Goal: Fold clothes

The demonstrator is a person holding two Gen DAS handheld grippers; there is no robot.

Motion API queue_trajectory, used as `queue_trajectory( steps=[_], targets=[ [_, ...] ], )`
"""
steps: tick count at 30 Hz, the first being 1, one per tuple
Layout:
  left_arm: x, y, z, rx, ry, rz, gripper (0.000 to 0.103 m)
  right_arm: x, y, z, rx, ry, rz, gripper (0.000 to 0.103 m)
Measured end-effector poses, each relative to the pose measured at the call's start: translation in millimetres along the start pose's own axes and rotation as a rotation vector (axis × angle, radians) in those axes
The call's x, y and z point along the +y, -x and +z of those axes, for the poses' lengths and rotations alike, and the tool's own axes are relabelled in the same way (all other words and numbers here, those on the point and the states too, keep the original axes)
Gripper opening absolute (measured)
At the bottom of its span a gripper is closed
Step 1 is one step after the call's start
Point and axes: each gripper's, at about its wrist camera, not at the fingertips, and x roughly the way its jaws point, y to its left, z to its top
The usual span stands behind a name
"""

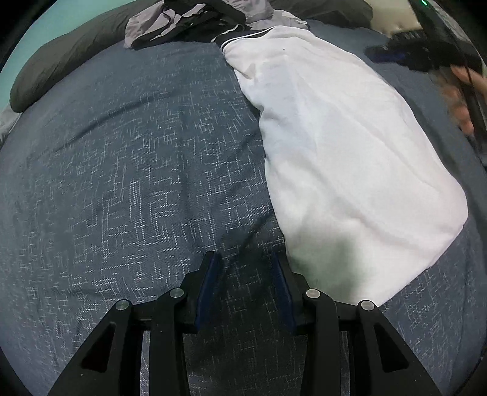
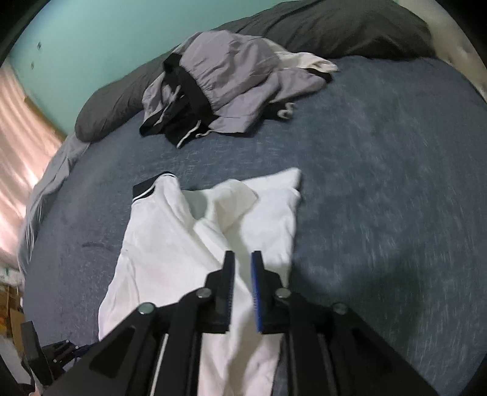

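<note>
Blue-padded fingers of the left gripper are being held well apart just above the patterned blue bedspread, with nothing between them. A white garment with dark trim is lying just to the right of those fingers, its near hem almost touching the right finger, and its long axis is running away from the tongs toward the far side of the bed, where the dark collar band is seen.

From the right wrist view, the right gripper is being held directly over the same white garment, its jaws narrowed to a slim gap. Whether cloth is being pinched there cannot be told; the fabric is seen passing beneath and between the fingers, and motion blur is softening the edges. A fold of cloth is being raised or turned over just ahead of these tongs.

A heap of grey and black clothes is lying well beyond both tongs, near the dark grey pillows.

The right gripper is judged the nearer to the garment; the left would need moving rightward to reach its hem.
</note>
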Motion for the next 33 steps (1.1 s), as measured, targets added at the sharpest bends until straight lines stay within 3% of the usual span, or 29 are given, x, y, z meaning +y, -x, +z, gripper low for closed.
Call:
queue_trajectory(
  steps=[2, 5, 11, 13, 14, 20, 23, 29, 31, 33],
  targets=[
    [0, -1, 1, 0.002, 0.008, -0.007, 0.041, 6, -6, 11, 0.015, 0.010, -0.002, 0.017],
    [-1, -3, 2, 0.003, 0.014, -0.012, 0.040, 13, -18, 22, 0.043, 0.009, -0.008, 0.030],
    [-5, 5, -15, -0.005, 0.014, -0.016, 0.041, 31, -39, 24, 0.106, 0.116, -0.047, 0.030],
    [-2, 10, -23, -0.006, 0.018, -0.018, 0.041, 32, -41, 20, 0.103, 0.130, -0.045, 0.021],
    [-2, 9, -21, -0.005, 0.019, -0.018, 0.041, 32, -41, 18, 0.101, 0.136, -0.044, 0.004],
    [7, 6, -19, -0.003, 0.023, -0.021, 0.040, 12, -17, 21, -0.030, 0.037, -0.031, 0.001],
    [12, 5, -20, -0.002, 0.025, -0.021, 0.040, -3, -11, 25, -0.055, -0.028, -0.039, 0.001],
    [14, 4, -20, -0.002, 0.026, -0.015, 0.041, -7, -20, 19, -0.020, -0.026, -0.079, 0.001],
    [14, 3, -19, -0.003, 0.026, -0.017, 0.041, -17, -24, 18, -0.012, -0.079, -0.095, 0.001],
    [14, 1, -17, -0.004, 0.026, -0.020, 0.041, -19, -21, 18, -0.049, -0.100, -0.034, 0.001]
  ],
)
